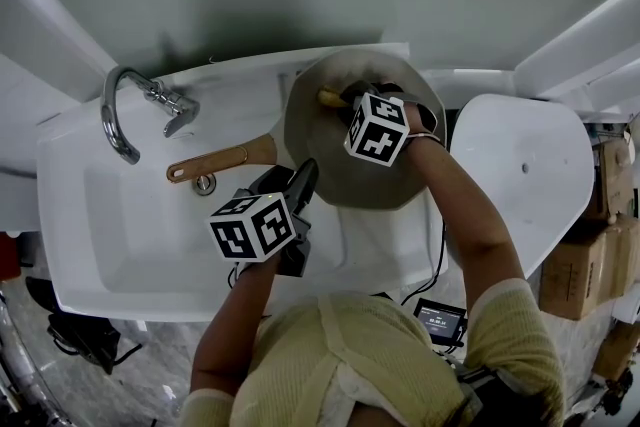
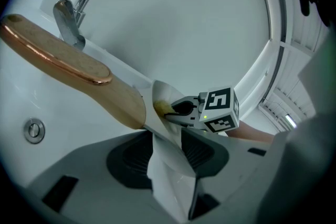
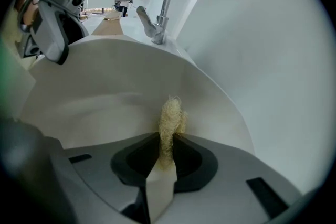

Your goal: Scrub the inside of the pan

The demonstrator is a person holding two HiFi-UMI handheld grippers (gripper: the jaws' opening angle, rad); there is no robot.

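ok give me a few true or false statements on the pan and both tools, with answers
1. The left tool is clamped on the rim of the pan. True.
2. The right tool is empty. False: it grips a pale fibrous scrubber.
3. The wooden handle points toward the faucet side. True.
4. The scrubber is outside the pan. False: it is inside the pan, against the inner surface.

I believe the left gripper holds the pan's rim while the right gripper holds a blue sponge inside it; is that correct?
Not quite: the right gripper holds a pale yellow fibrous scrubber, not a blue sponge, as the right gripper view shows.
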